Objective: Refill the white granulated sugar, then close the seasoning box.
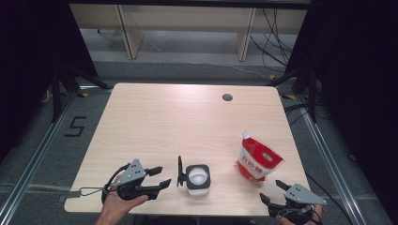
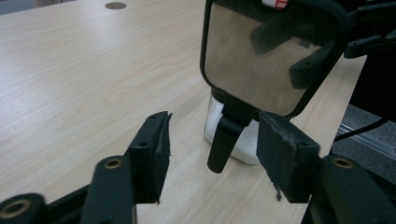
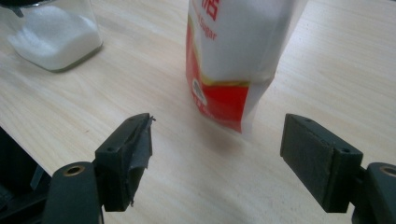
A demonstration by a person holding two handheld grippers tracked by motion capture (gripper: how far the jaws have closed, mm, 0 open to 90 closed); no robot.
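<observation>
A glass jar (image 1: 198, 179) of white granules is standing near the desk's (image 1: 187, 117) front edge, its hinged lid (image 1: 179, 171) flipped upright on the side facing the left gripper (image 1: 159, 177). That gripper is resting in the person's hand (image 1: 117, 202) near the front left corner, jaws spread wide and empty, aimed at the jar. A red-and-white pouch (image 1: 257, 160) is standing toward the right edge. The right gripper (image 1: 273, 191) is sitting at the front right corner, jaws wide apart and empty, facing the pouch.

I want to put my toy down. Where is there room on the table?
The whole far half of the light wooden table, up to its round cable hole, is bare. The near edge is crowded: clear open-lidded sugar jar, red-and-white sugar pouch, both grippers.
</observation>
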